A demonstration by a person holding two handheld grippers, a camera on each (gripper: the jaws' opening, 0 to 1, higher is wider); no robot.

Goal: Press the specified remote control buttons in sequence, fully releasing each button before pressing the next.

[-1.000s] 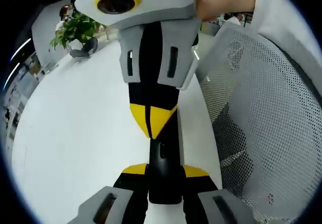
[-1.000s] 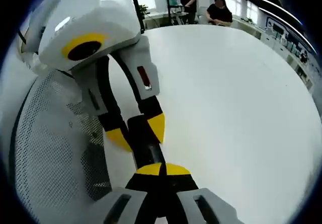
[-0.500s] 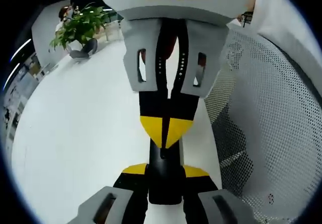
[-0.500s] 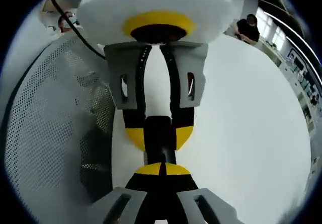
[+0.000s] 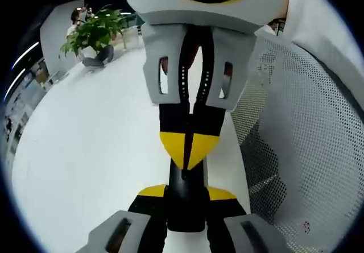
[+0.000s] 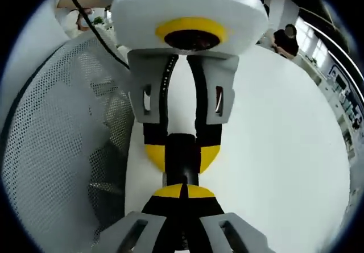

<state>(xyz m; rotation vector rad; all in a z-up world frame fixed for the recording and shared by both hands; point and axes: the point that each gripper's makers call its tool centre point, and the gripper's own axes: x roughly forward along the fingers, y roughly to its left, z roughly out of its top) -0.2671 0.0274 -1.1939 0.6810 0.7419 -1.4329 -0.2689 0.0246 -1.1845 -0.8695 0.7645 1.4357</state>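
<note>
The slim black remote control (image 5: 185,210) is being pinched at its near end by the left gripper (image 5: 186,193), apparently to steady it over the white table (image 5: 85,150). Just beyond that grip, the remote is being met by the right gripper (image 5: 188,150), whose jaws are being pressed together into one blunt tip, probably for pressing a button. A mesh chair (image 5: 307,122) is standing beside the remote, and a potted plant (image 5: 94,31) far beyond it.
</note>
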